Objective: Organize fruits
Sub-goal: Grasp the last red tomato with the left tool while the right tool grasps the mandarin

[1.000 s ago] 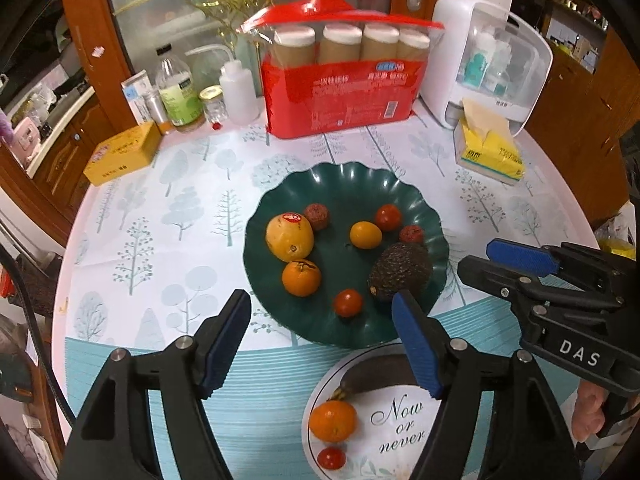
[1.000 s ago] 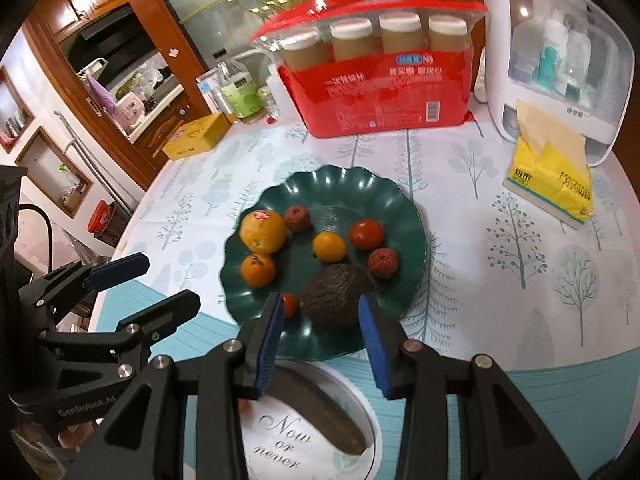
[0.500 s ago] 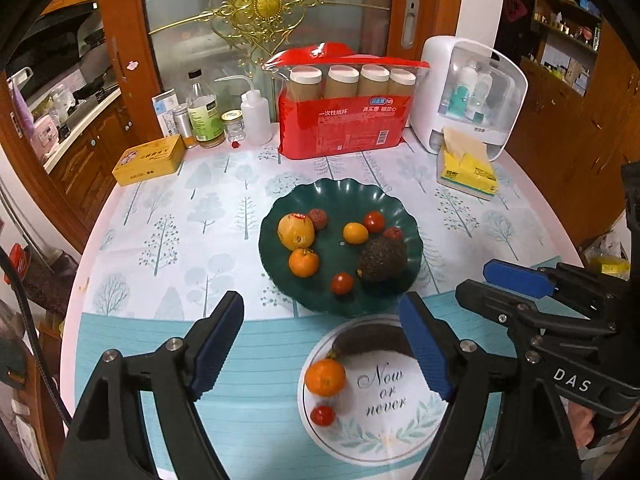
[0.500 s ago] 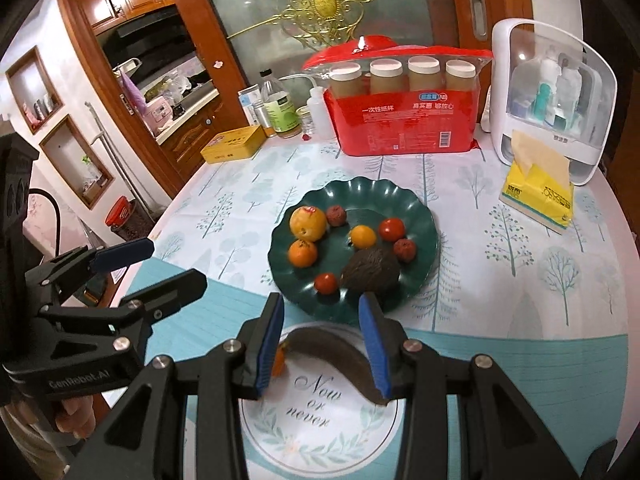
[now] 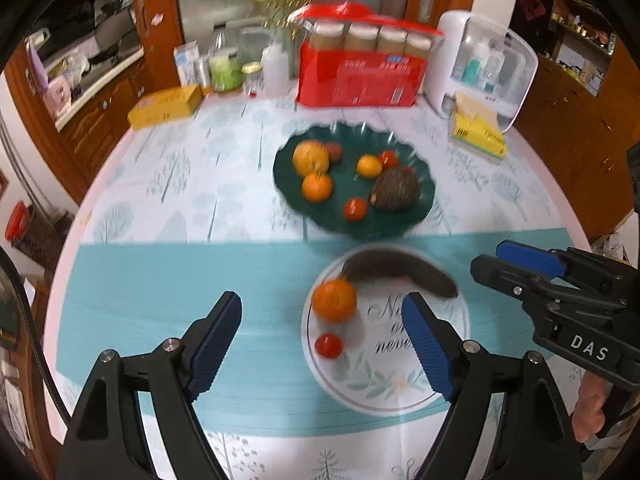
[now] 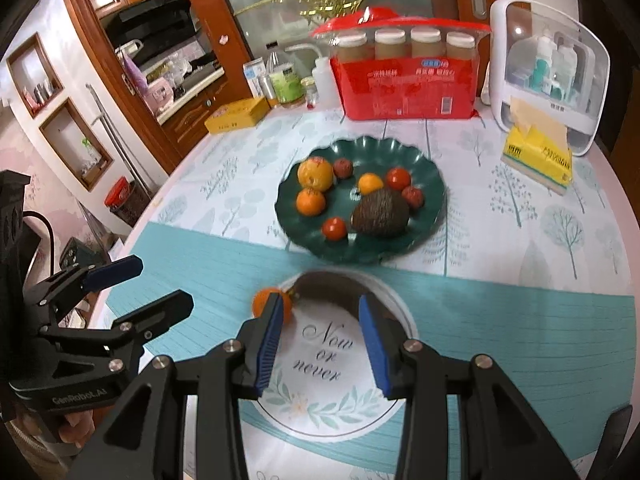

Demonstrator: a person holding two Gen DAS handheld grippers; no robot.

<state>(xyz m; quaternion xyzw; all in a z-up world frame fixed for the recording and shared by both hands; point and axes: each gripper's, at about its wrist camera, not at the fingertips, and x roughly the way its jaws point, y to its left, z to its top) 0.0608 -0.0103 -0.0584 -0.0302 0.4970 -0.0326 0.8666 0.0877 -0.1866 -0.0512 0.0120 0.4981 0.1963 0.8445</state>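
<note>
A dark green scalloped plate (image 5: 424, 200) (image 6: 436, 192) holds a brown avocado (image 5: 396, 192) (image 6: 382, 214), a large yellow citrus (image 5: 310, 158), a mandarin and several small red and orange fruits. Nearer me, a white printed plate (image 5: 400, 376) (image 6: 320, 400) carries a blackened banana (image 5: 400, 270) (image 6: 328, 284), a mandarin (image 5: 334, 300) (image 6: 262, 300) and a cherry tomato (image 5: 328, 345). My left gripper (image 5: 322, 308) hovers open and wide over this plate's left side, holding nothing. My right gripper (image 6: 320, 304) is open a narrower way above the plate, also with nothing in it.
Along the table's back stand a red pack of jars (image 6: 408, 80), a white storage box (image 6: 552, 64), a yellow tissue pack (image 6: 538, 152), a yellow carton (image 6: 236, 116) and several bottles. The round table's edge curves close on the left and right.
Both grippers have drawn back from the green plate toward the near edge, so the white plate is now in full view. The left jaws have widened slightly.
</note>
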